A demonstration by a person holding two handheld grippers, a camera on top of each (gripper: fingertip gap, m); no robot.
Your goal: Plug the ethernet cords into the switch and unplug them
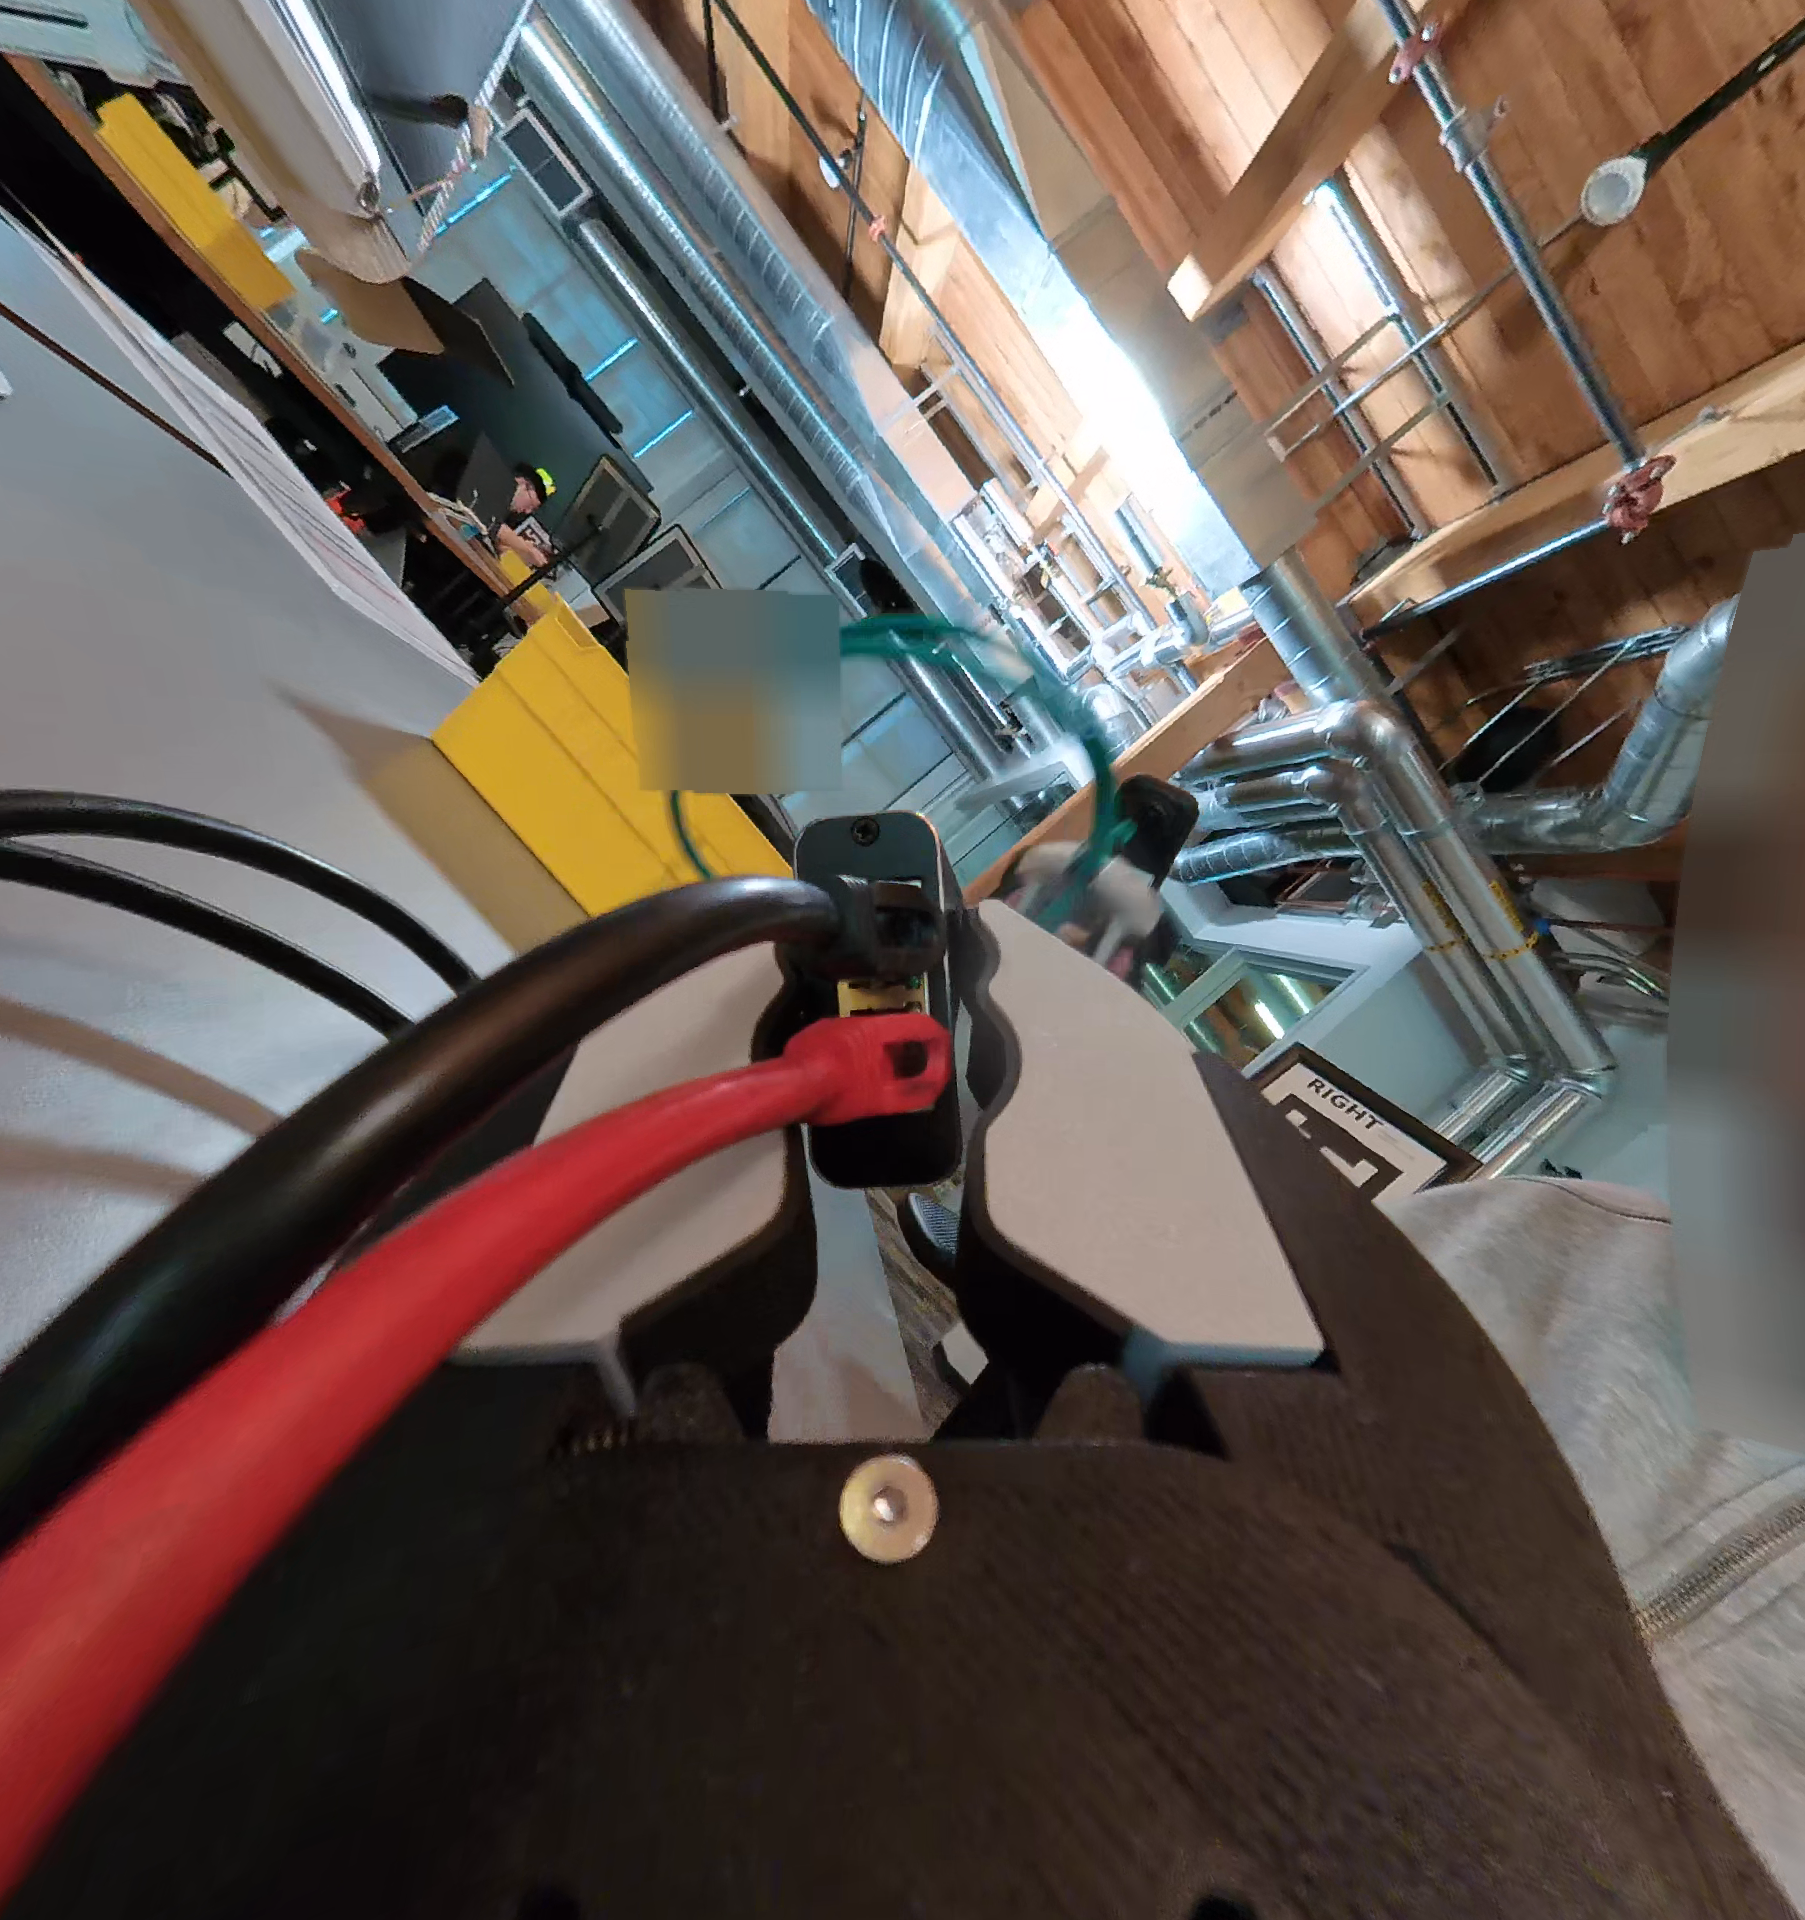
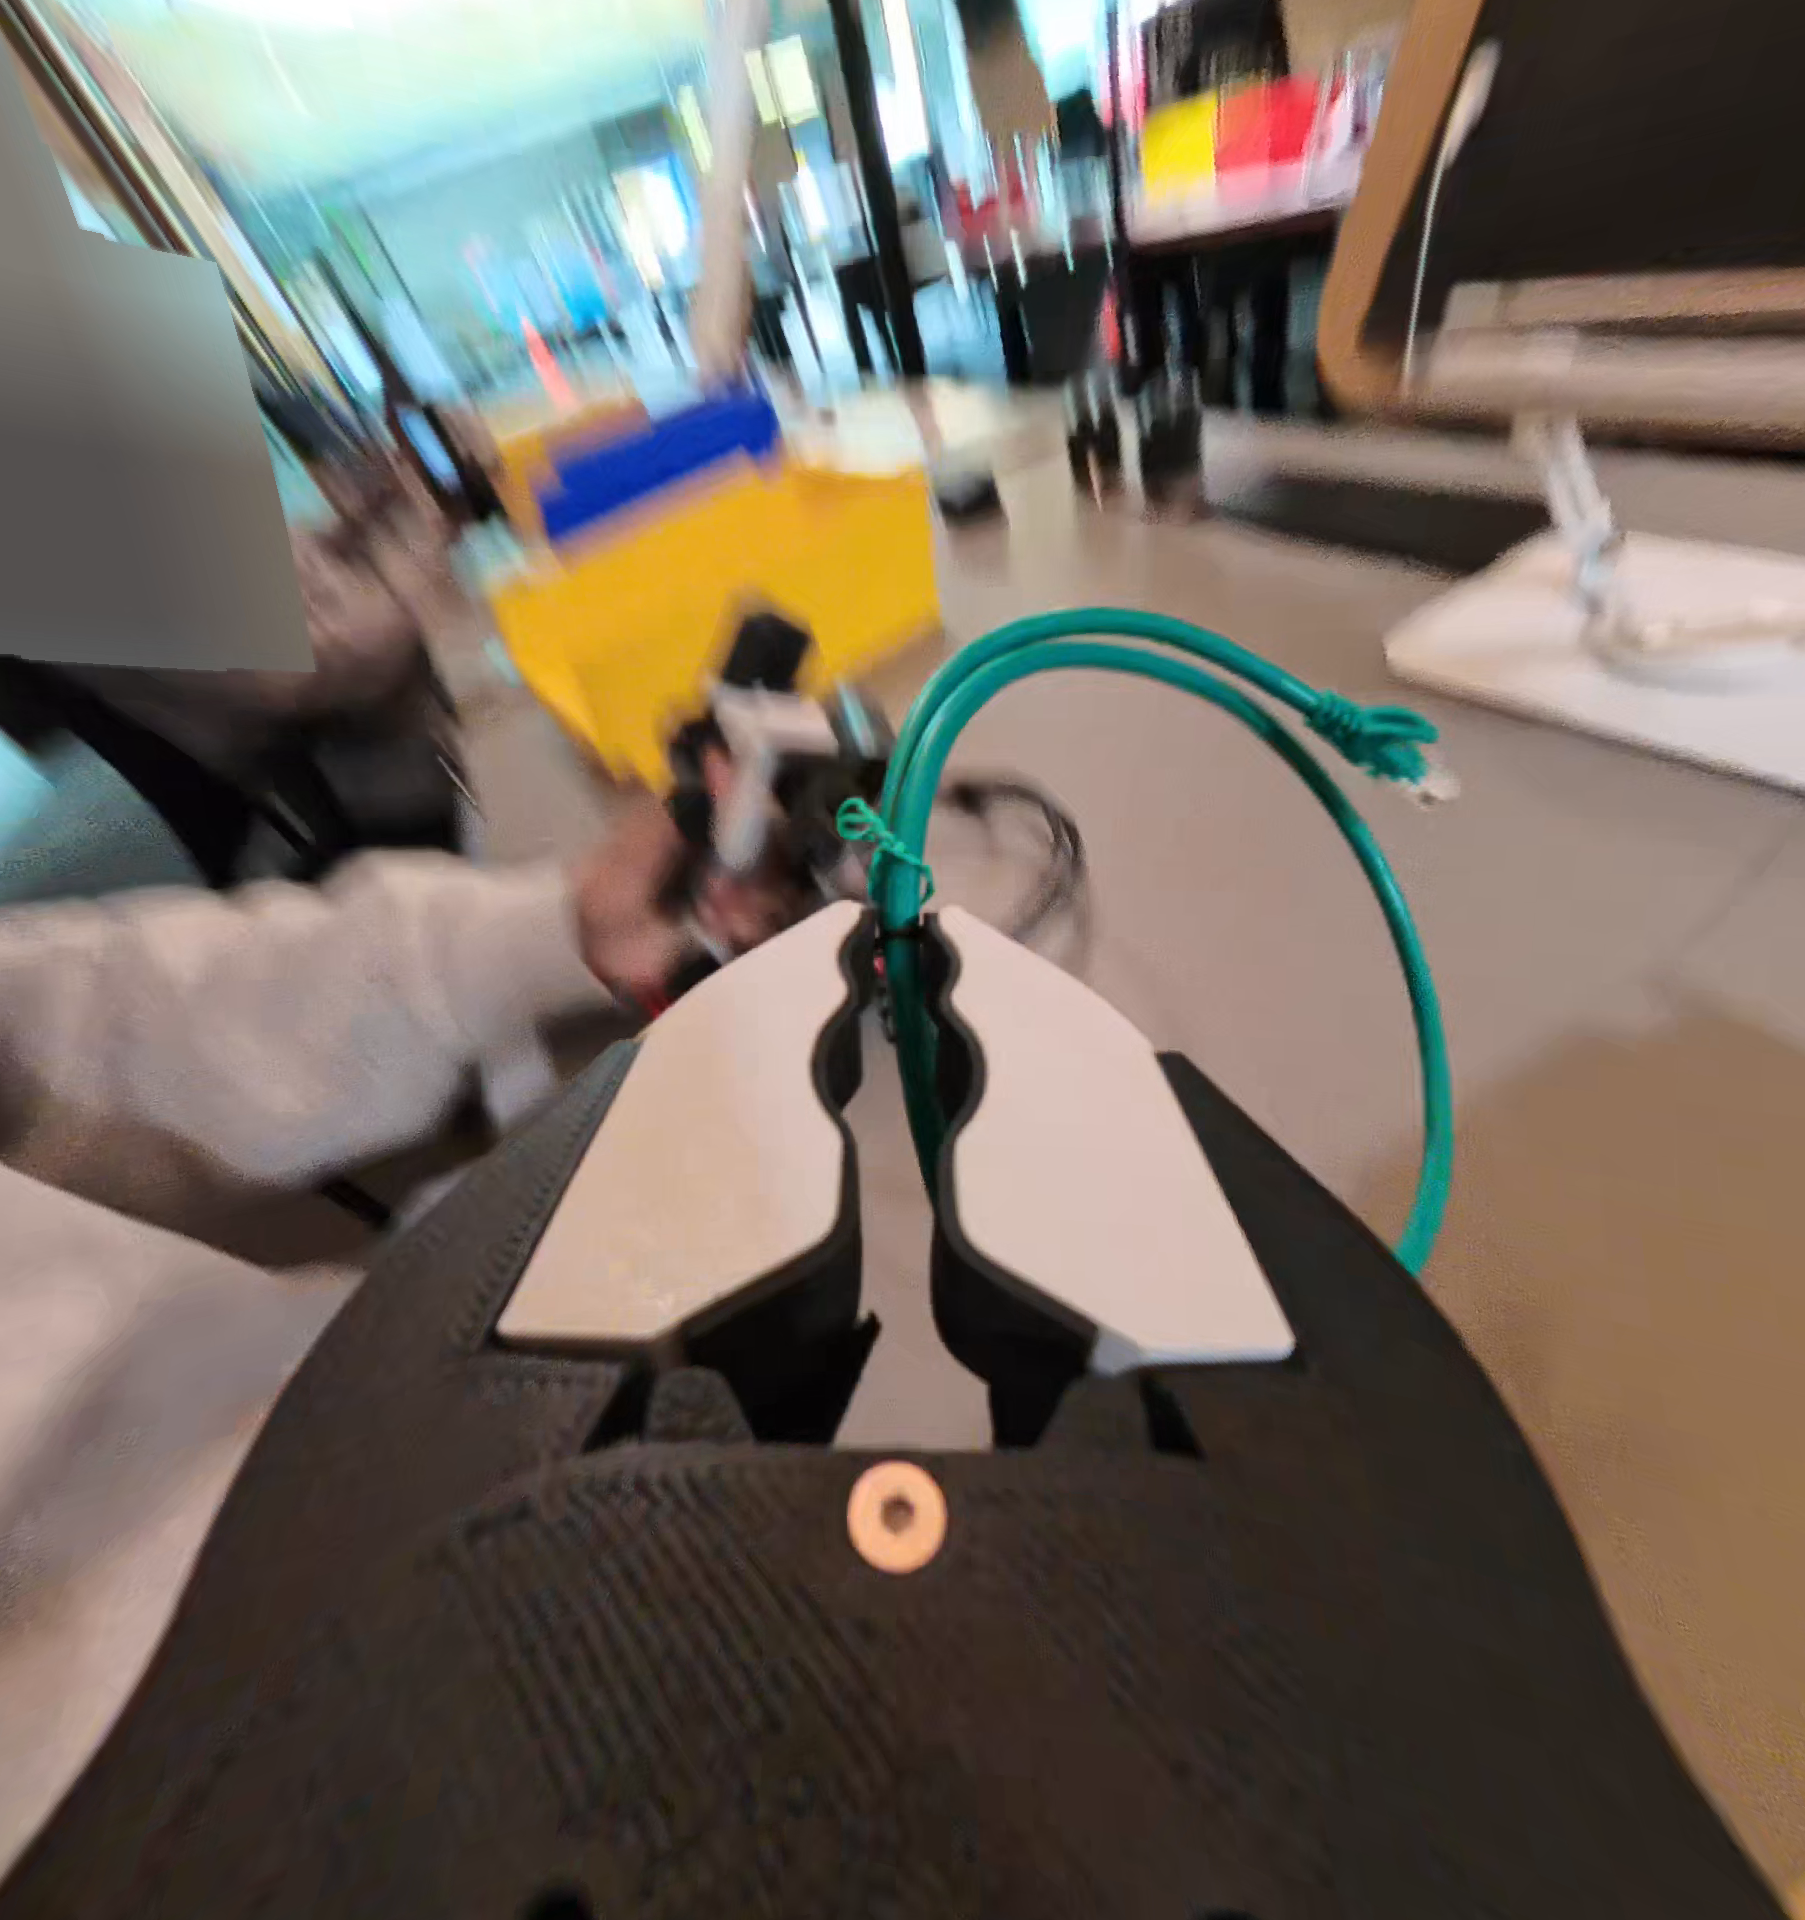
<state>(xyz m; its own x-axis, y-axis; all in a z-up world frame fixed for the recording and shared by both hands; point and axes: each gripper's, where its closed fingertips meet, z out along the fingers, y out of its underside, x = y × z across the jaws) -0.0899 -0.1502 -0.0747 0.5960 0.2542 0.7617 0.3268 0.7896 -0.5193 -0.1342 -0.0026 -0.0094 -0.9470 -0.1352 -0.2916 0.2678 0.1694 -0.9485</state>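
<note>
A yellow bin sat at ten o'clock beyond the left gripper, which clamped the switch; red cord and black cord were plugged in. The right gripper pinched the looped green cord, its plug at two o'clock.

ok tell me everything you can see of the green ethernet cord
The green ethernet cord is thin and bundled, its strands bound by green twist ties. The right gripper is shut on the bundle near its fingertips. The cord arcs up and right in a loop, its clear plug end hanging free in the air, unplugged.
</note>
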